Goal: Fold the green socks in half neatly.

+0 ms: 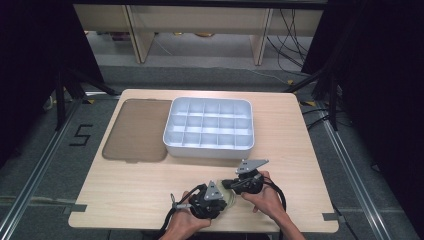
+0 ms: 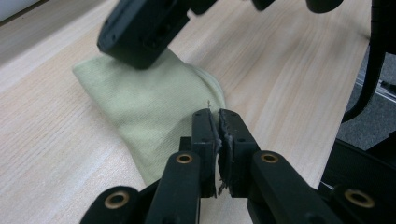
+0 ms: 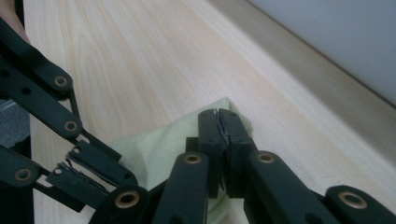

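Observation:
A pale green cloth lies flat on the wooden table near its front edge, between the two hands. In the left gripper view my left gripper has its jaws pinched together on the cloth's near edge. The right gripper is shut on the opposite corner of the cloth, which bunches under its tips. From above, the left gripper and right gripper meet tip to tip over the cloth, mostly hiding it.
A white tray with several small compartments stands at the table's middle back. A flat brown lid lies to its left. Bare wood stretches left of the hands; the table's front edge is close behind them.

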Demonstrator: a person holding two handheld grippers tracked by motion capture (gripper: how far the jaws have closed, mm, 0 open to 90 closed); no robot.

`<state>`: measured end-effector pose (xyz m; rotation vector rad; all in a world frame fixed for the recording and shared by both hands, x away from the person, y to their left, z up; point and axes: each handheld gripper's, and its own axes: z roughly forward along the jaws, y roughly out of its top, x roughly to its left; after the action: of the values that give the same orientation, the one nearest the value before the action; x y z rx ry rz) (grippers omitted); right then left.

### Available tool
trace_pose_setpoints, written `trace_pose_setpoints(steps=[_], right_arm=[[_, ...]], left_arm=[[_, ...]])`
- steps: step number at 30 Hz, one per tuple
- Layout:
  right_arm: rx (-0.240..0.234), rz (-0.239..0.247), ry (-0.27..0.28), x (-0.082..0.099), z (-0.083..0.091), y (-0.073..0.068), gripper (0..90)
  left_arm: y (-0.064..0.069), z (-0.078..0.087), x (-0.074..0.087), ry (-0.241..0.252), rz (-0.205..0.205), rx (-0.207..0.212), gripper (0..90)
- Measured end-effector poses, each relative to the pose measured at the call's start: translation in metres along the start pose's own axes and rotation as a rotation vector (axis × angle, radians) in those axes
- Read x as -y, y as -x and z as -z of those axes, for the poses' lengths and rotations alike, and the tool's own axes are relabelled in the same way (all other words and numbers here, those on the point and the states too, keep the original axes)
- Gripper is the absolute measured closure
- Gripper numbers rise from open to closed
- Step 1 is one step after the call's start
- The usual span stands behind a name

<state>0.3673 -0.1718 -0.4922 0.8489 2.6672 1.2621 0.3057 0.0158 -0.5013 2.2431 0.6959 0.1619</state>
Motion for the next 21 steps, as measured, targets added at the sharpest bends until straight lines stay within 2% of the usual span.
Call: trace_pose_setpoints(steps=[2, 6, 8, 10, 11, 12, 15, 18, 20, 21], right_arm=[[-0.001, -0.006, 0.006, -0.001, 0.002, -0.001, 88.5], [0.014, 0.017, 0.044, -0.006, 0.012, 0.003, 88.2], [0.005, 0.0, 0.048, -0.007, 0.015, 0.005, 87.5], [0.012, 0.003, 0.048, -0.007, 0.016, 0.007, 86.8], [-0.008, -0.001, 0.034, -0.006, 0.015, 0.009, 82.5], [-0.008, -0.001, 0.034, -0.006, 0.015, 0.009, 82.5], [0.013, -0.032, 0.03, -0.006, 0.012, 0.008, 75.6], [0.024, -0.026, 0.023, -0.006, 0.009, 0.01, 67.2], [0.013, -0.072, 0.006, -0.006, 0.007, 0.008, 62.4], [0.022, -0.053, 0.01, -0.006, 0.004, 0.009, 61.1]], left_arm=[[0.001, 0.0, 0.0, 0.005, 0.006, -0.001, 84.5], [0.001, -0.001, 0.0, 0.012, 0.011, -0.002, 84.5], [0.0, -0.001, 0.0, 0.014, 0.009, 0.002, 84.5], [0.0, -0.001, 0.0, 0.015, 0.01, 0.0, 84.5], [0.0, -0.001, 0.001, 0.011, 0.004, 0.0, 84.5], [0.0, -0.001, 0.001, 0.011, 0.004, 0.0, 84.5], [0.0, -0.001, 0.001, 0.011, 0.008, 0.001, 84.5], [0.0, -0.001, 0.001, 0.011, 0.007, 0.001, 84.4], [0.001, -0.001, 0.001, 0.009, 0.003, -0.002, 84.4], [0.001, 0.0, 0.001, 0.007, -0.003, -0.005, 84.3]])
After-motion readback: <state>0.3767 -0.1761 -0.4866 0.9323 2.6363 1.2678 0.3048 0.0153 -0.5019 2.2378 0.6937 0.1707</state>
